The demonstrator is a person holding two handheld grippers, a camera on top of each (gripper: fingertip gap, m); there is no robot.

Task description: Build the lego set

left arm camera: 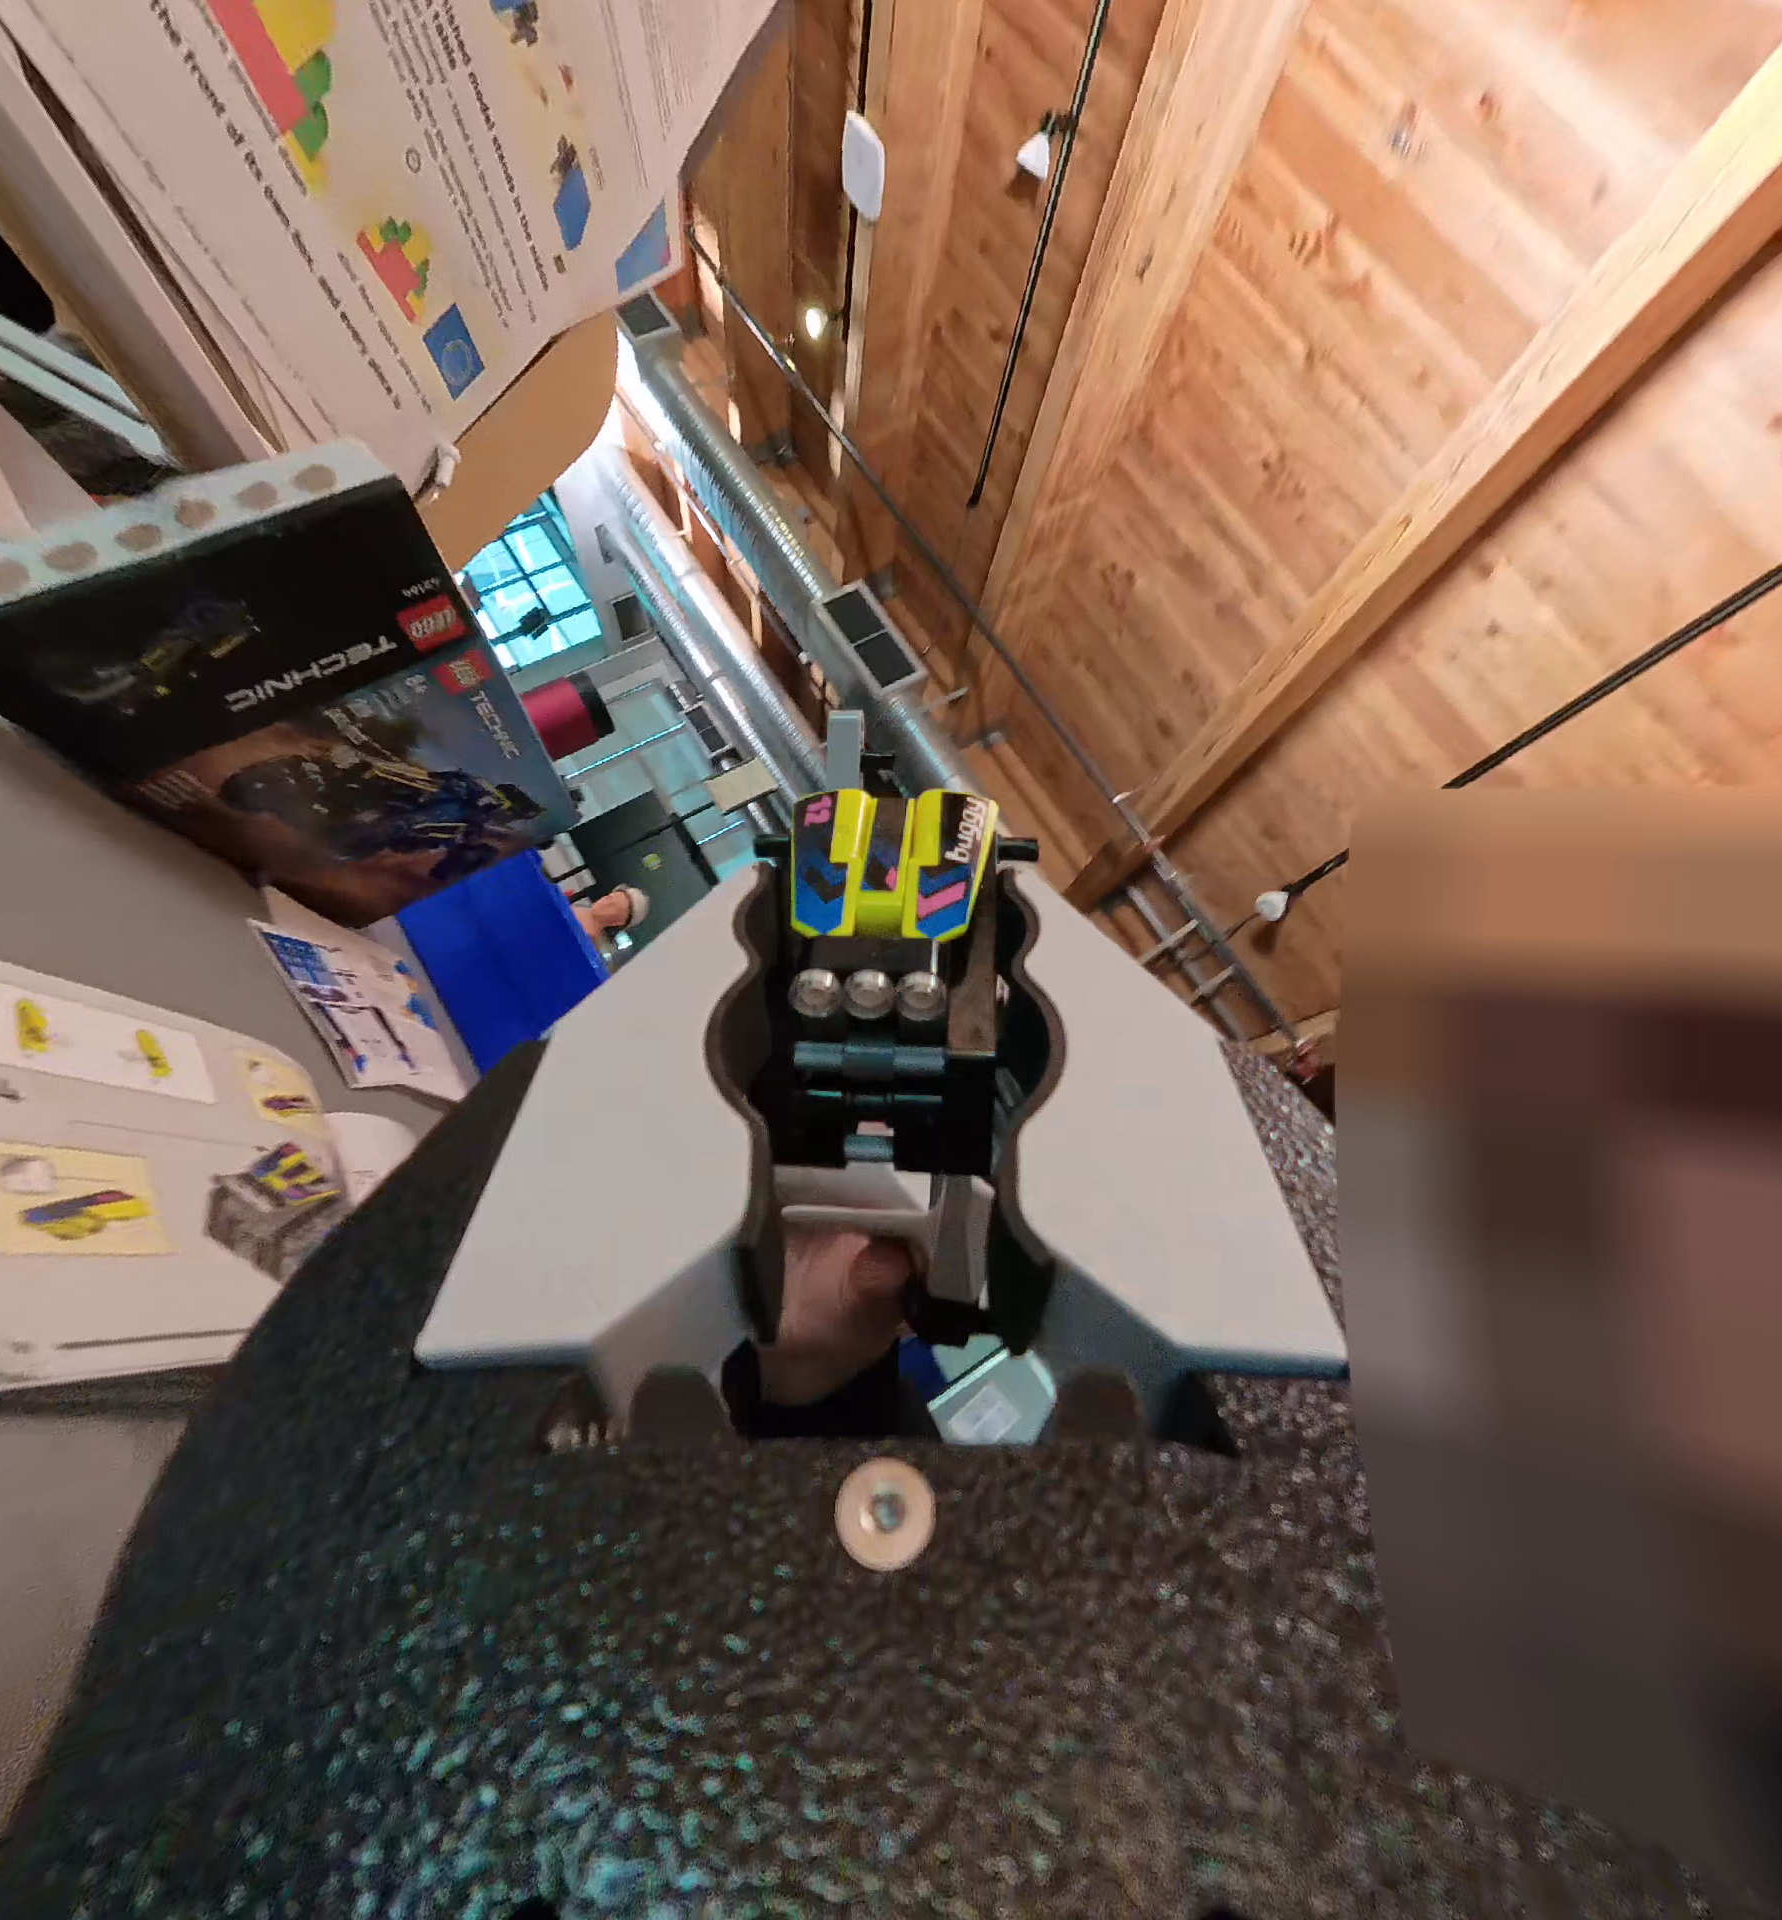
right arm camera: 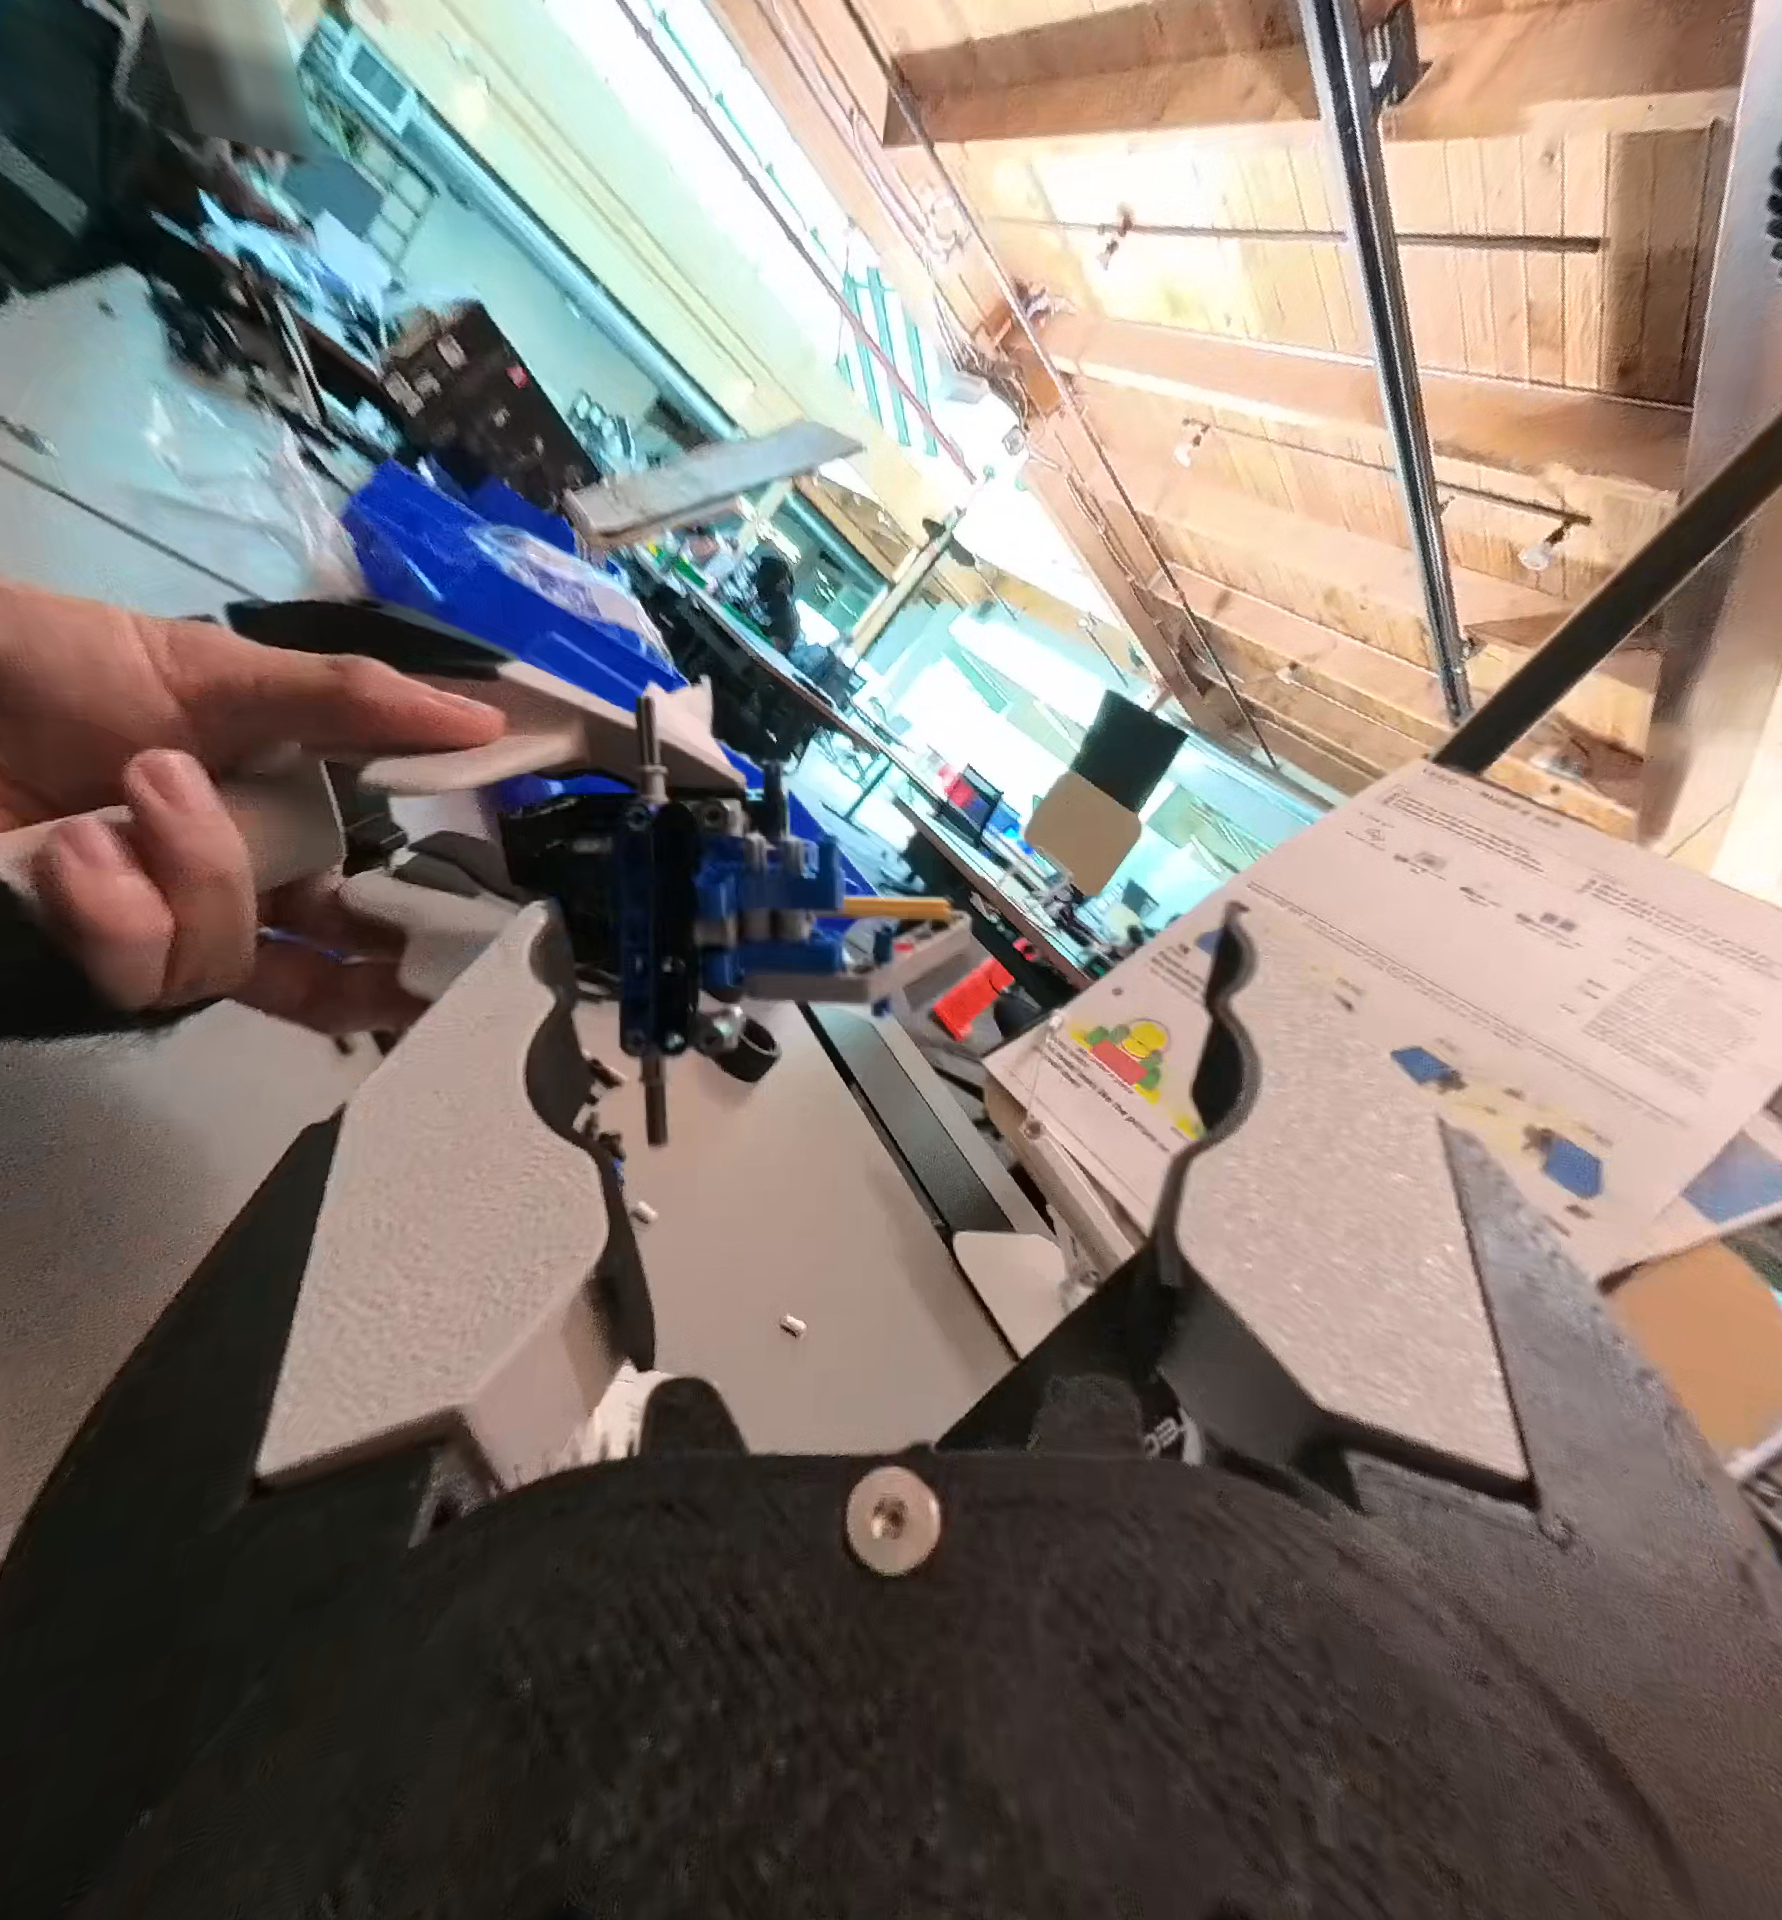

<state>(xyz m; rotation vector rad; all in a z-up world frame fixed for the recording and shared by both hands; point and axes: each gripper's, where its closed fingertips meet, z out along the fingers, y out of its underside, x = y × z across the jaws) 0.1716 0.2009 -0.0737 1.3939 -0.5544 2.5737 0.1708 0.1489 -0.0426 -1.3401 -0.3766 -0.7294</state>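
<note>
The left gripper (left arm camera: 892, 914) clamps a brick-built buggy model (left arm camera: 887, 997) at frame centre, pads pressing its black sides, so its yellow patterned hood faces the camera (likely for inspection). In the right wrist view the right gripper (right arm camera: 887, 997) stands wide and bare, its left finger (right arm camera: 471, 1122) just beside the model (right arm camera: 721, 914). A hand (right arm camera: 139, 810) wraps the left gripper's handle at middle left.

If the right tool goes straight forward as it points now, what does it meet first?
Probably nothing soon: between its wide-open fingers lies only distant room. The blue and black brick model, held by the left tool, sits beside its left finger.
</note>
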